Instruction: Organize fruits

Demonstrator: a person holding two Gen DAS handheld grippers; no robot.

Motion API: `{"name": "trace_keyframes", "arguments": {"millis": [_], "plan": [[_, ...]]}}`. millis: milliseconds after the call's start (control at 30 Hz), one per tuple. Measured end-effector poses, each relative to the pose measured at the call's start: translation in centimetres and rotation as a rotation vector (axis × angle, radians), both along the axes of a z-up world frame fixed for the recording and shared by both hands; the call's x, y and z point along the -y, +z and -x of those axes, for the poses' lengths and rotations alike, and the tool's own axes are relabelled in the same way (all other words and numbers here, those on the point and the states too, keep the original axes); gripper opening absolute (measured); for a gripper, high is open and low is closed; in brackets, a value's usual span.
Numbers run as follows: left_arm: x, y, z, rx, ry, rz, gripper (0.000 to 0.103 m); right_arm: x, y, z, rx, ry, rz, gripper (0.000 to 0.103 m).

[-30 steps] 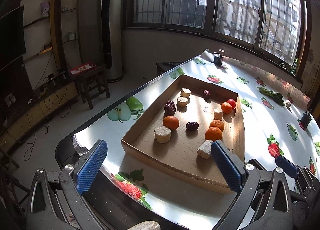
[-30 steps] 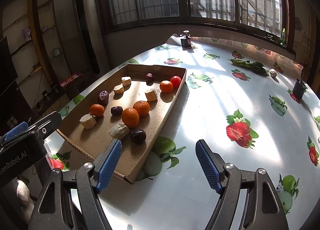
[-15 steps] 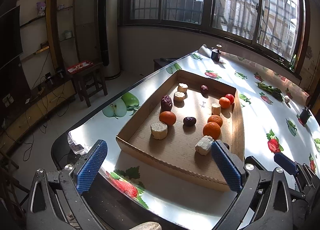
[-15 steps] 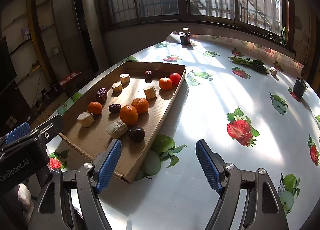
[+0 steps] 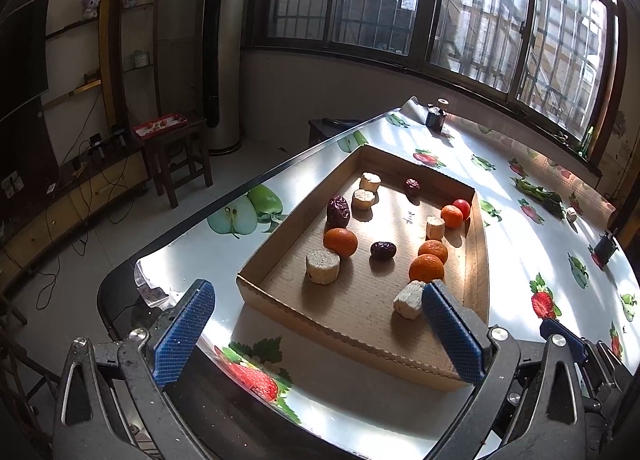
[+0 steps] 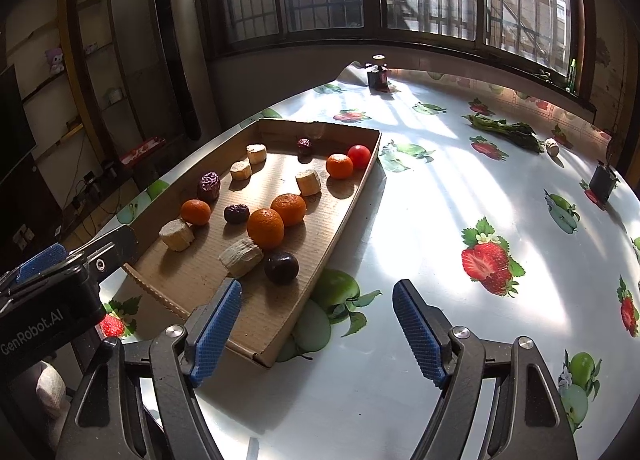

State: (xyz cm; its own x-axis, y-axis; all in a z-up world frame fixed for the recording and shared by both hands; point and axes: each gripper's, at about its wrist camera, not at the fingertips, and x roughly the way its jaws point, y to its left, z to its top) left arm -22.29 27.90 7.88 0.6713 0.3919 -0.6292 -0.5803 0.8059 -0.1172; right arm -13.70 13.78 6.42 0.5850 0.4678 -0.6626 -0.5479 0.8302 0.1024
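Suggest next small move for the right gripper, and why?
Probably ease the right gripper, open and empty, forward and left over the tray's near rim toward the dark plum. It is the nearest fruit, lying loose beside a banana piece, with nothing sorted yet.

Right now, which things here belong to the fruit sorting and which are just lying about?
For the job:
cardboard tray
oranges
banana pieces
red dates
dark plum
small tomato

Lying about:
green vegetable
dark jar
small black box
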Motion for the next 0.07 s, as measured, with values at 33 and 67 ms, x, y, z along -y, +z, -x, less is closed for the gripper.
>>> {"name": "trace_keyframes", "arguments": {"millis": [33,67], "plan": [[0.0,0.17,0.05,0.0,-0.001,-0.008,0.103,0.0,0.04,0.05,0.001,0.001,-0.001,0.082],[0.13,0.33,0.04,-0.004,-0.003,-0.023,0.103,0.02,0.09,0.08,0.0,0.001,-0.003,0.082]]}}
